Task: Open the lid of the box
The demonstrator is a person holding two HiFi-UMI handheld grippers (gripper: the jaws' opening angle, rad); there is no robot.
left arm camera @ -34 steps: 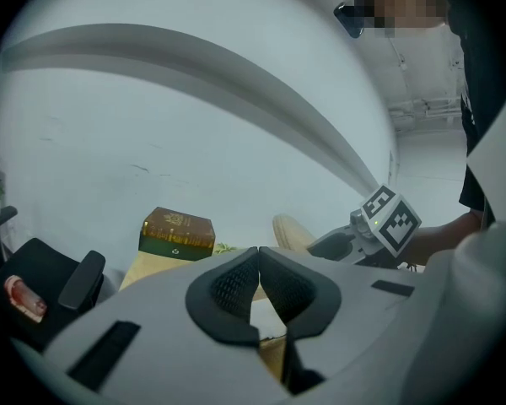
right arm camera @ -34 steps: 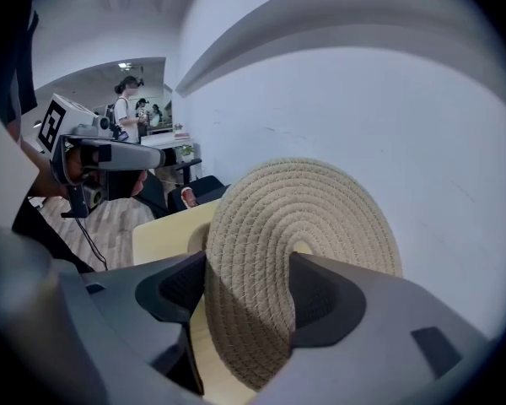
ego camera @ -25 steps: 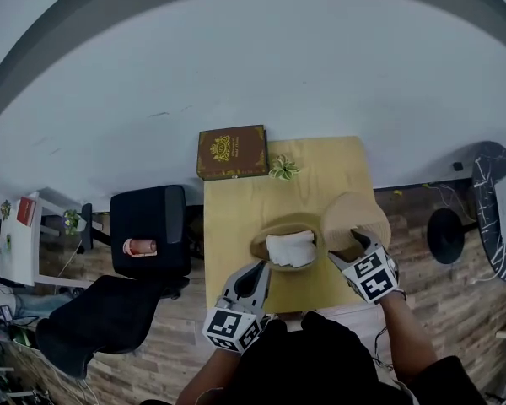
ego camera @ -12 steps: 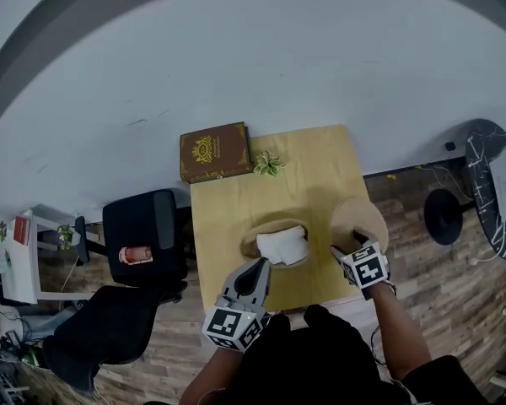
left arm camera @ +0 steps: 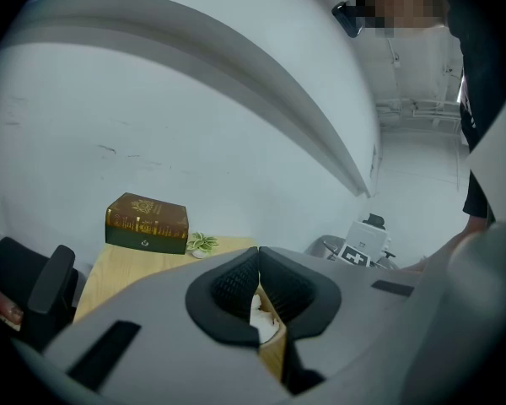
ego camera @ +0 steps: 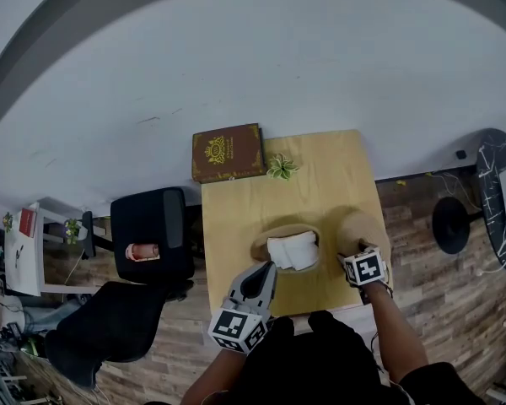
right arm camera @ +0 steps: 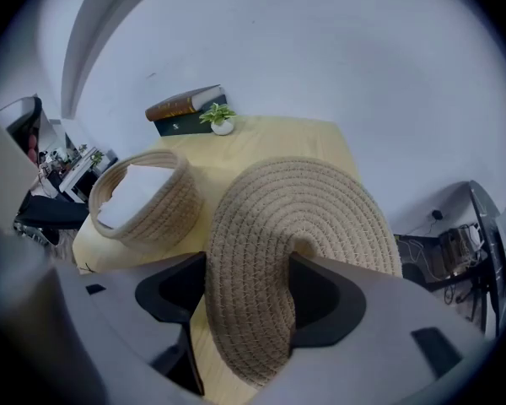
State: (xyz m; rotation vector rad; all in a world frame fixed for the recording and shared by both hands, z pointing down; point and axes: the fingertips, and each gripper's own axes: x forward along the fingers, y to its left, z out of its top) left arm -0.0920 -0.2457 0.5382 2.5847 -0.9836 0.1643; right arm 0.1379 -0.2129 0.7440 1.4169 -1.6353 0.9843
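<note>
A round woven basket [ego camera: 277,230] with a white cloth [ego camera: 292,251] in it stands uncovered near the front of the wooden table [ego camera: 236,205]. Its woven lid [ego camera: 360,229] is to the basket's right, low over the table, and my right gripper [ego camera: 357,251] is shut on its edge. In the right gripper view the lid [right arm camera: 297,218] bends between the pads [right arm camera: 316,298], with the basket [right arm camera: 152,205] to its left. My left gripper [ego camera: 264,273] is shut with nothing in it, just in front of the basket; its closed jaws [left arm camera: 257,281] point over the cloth.
A brown book-shaped box [ego camera: 228,152] with a gold emblem and a small potted plant [ego camera: 280,167] sit at the table's far edge. A black chair [ego camera: 148,230] stands left of the table. A round black stand base [ego camera: 451,224] is on the floor at right.
My right gripper has carried the lid lower and closer to the table, to the right of the basket. The left gripper has stayed where it was.
</note>
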